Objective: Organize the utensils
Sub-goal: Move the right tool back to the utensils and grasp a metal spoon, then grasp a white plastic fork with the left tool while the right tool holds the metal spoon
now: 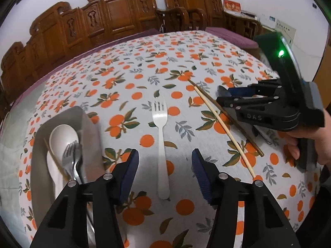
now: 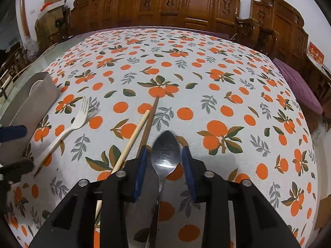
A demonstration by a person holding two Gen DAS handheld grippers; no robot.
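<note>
Right gripper [image 1: 224,94], stamped "DAS", gapes around metal spoon [image 2: 165,155]; left gripper [image 1: 165,171] gapes.

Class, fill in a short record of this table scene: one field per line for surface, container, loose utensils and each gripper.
surface: orange-print tablecloth
container: grey metal tray holding a white spoon, steel forks and a chopstick
loose utensils: white plastic fork, pale bamboo chopstick, dark wooden chopstick, steel spoon
left gripper: open, straddling the white fork
right gripper: open, around the steel spoon
</note>
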